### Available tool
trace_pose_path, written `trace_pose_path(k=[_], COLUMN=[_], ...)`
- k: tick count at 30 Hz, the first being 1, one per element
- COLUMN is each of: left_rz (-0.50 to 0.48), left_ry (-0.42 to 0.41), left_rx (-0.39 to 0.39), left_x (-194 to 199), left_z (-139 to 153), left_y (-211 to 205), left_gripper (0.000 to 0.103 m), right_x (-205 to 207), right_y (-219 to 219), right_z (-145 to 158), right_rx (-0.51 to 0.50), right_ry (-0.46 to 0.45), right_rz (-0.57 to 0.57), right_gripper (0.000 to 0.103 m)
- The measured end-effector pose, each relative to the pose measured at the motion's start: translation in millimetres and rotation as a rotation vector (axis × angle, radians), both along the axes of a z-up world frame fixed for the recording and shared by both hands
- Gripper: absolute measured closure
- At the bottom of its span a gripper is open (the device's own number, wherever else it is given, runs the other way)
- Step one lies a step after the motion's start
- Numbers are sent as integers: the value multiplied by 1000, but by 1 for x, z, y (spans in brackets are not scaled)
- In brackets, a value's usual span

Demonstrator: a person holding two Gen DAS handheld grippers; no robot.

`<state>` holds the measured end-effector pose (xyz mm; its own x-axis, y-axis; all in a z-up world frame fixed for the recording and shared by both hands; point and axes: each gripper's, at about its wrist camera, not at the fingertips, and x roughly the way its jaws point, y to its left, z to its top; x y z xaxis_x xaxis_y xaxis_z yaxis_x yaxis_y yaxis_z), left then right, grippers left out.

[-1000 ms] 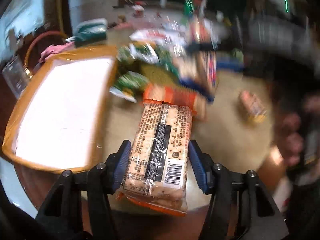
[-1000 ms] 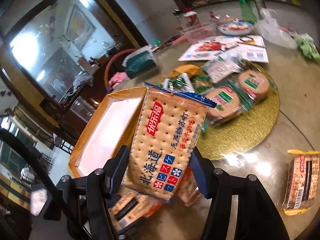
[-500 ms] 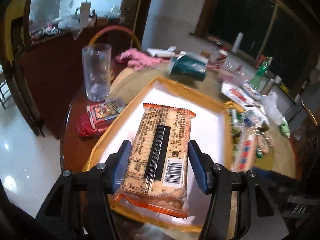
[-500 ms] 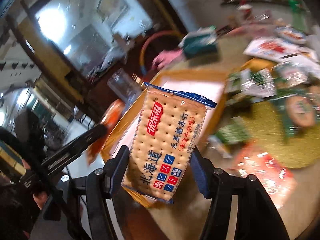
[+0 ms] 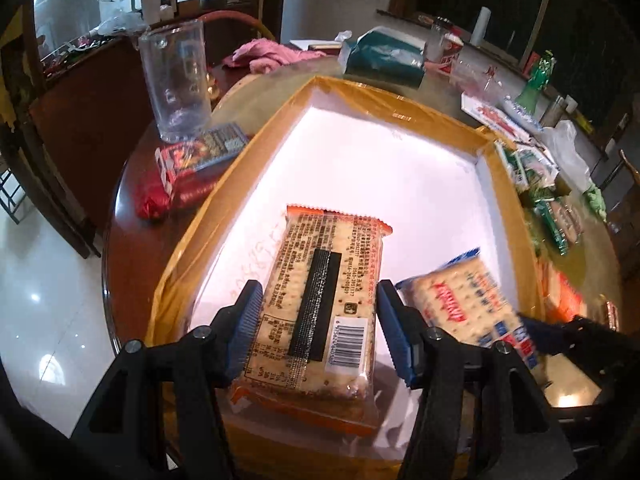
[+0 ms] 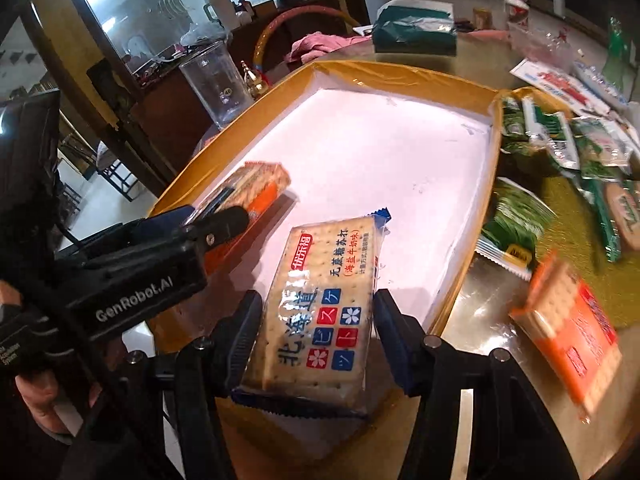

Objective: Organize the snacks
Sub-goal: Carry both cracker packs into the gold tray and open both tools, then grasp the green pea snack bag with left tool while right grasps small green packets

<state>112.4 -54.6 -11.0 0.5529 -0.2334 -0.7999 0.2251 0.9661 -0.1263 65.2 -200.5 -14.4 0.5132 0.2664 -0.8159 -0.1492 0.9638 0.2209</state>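
Worktop tray under you: left tongs pinch orange pack, right tongs blue pack. Next: lower, release.

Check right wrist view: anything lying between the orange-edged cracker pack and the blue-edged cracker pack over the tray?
Nothing: only bare white floor of the orange-walled tray separates orange-edged cracker pack from blue-edged cracker pack.

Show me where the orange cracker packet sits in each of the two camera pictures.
Left wrist view: the orange cracker packet fills the lower centre, clamped in the left gripper, above the tray.
Right wrist view: it shows at the left middle, seen edge-on over the tray's near left corner.
Shared landmark: the clear glass beyond the tray's left side.
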Motion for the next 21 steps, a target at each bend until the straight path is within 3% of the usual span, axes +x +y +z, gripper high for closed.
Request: trace_pose_path(k=[2, 4, 5, 6, 9, 13, 17, 21], left_rz=[2, 12, 29, 52, 84, -9, -168, -284], left_ry=[-9, 7, 4, -24, -88, -135, -128, -107], left_rx=[18, -21, -50, -86, -113, -141, -148, -73], left_x=[-1, -1, -3, -6, -20, -45, -60, -59], left_z=[2, 6, 9, 16, 34, 56, 66, 63], left_y=[0, 6, 10, 15, 15, -14, -68, -129], left_gripper=[42, 29, 17, 13, 12, 12, 12, 12], right_x=[1, -4, -7, -12, -36, -74, -99, -115], right_y=[3, 4, -1, -8, -30, -77, -125, -175], right_z=[2, 2, 4, 7, 20, 36, 43, 43], right_rx=[0, 28, 82, 136, 223, 256, 252, 256], right_ry=[-20, -38, -40, -47, -129, -220, -229, -206], right_rz=[13, 21, 17, 10, -7, -77, -162, -285], right_gripper=[43, 40, 39, 34, 23, 23, 22, 22])
